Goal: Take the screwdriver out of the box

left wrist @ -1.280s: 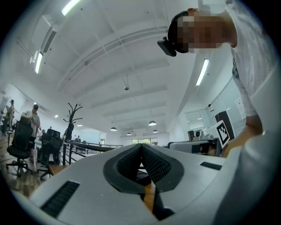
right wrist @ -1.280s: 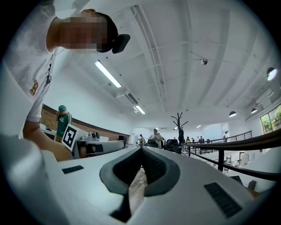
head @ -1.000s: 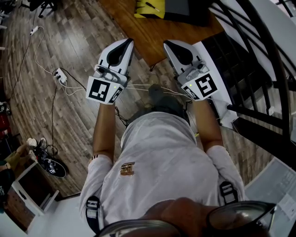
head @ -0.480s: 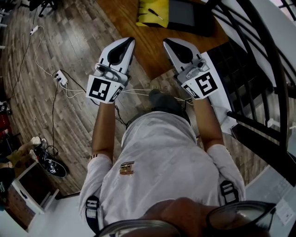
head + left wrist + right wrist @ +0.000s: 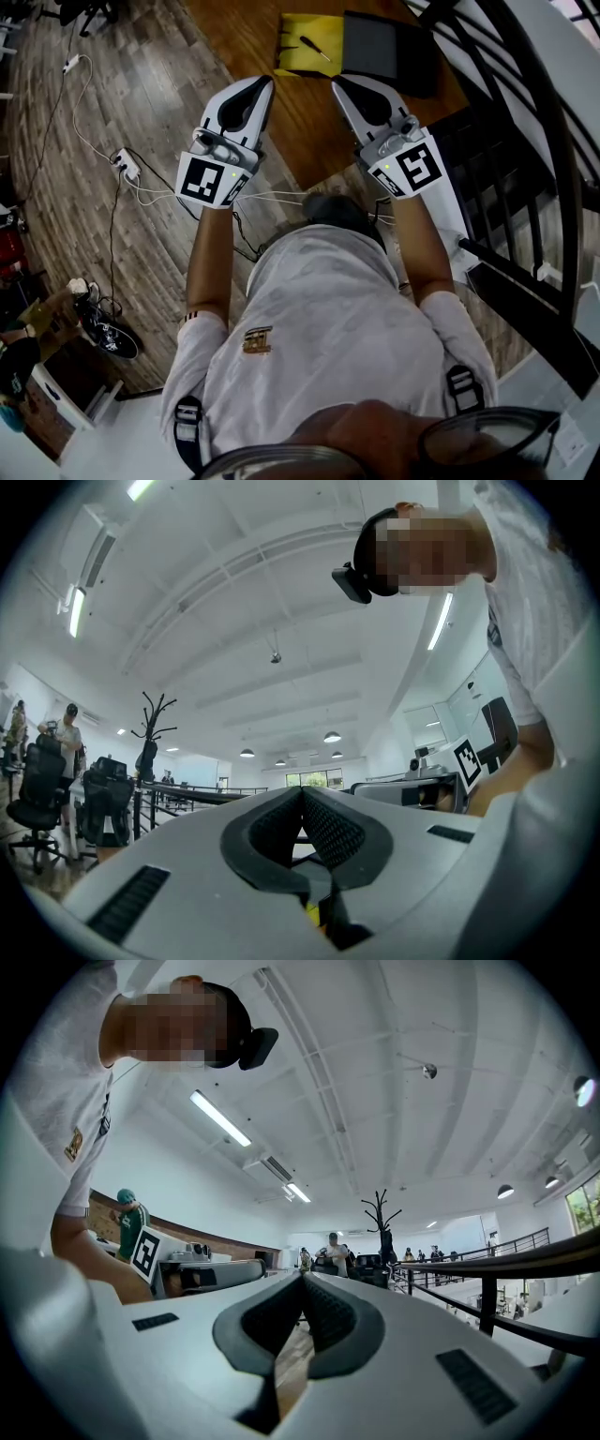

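Note:
In the head view a yellow open box [image 5: 298, 58] lies at the far edge of a brown wooden table [image 5: 309, 122], with a small dark-handled screwdriver [image 5: 314, 47] inside it. A black lid or pad [image 5: 380, 49] sits to its right. My left gripper [image 5: 263, 85] and right gripper [image 5: 338, 86] are held side by side over the table's near part, both short of the box and pointing toward it. In the left gripper view the left gripper [image 5: 302, 791] has its jaws meeting with nothing between them. The right gripper [image 5: 302, 1279] looks the same in its own view.
A black metal railing [image 5: 525, 141] runs along the right. On the wooden floor to the left lie a power strip [image 5: 124, 161] with white cables and a pair of shoes [image 5: 103, 333]. Office chairs [image 5: 37, 799] and a standing person [image 5: 66, 728] are in the background.
The table, yellow box and black lid have slid down into the head view, so both grippers now sit closer to the box. Their jaws look unchanged.

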Motion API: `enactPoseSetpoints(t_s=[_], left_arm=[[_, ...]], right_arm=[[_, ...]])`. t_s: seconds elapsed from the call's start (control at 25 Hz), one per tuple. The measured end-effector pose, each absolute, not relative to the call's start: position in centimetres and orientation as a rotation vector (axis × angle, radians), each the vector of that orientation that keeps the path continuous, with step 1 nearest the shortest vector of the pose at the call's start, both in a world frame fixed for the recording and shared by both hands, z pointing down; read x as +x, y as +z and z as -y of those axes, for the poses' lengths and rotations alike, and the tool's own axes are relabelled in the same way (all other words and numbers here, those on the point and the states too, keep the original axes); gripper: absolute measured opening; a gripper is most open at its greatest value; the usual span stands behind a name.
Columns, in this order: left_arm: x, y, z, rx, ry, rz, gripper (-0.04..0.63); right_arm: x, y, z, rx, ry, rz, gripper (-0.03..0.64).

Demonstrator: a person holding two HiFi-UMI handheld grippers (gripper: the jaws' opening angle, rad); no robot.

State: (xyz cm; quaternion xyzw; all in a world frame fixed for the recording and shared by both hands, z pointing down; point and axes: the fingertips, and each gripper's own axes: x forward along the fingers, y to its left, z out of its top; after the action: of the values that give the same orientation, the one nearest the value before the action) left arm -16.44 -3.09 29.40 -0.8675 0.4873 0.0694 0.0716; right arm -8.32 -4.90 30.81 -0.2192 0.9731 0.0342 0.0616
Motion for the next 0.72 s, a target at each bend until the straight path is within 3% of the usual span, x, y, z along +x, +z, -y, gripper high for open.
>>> enactPoseSetpoints(t_s=[0.72], left_arm=[[-13.0,30.9,14.6,-2.610,0.103,-1.438,0.018]], right_arm=[[-4.5,31.9,15.9,-0.667,0.085,-2.964,0.032]])
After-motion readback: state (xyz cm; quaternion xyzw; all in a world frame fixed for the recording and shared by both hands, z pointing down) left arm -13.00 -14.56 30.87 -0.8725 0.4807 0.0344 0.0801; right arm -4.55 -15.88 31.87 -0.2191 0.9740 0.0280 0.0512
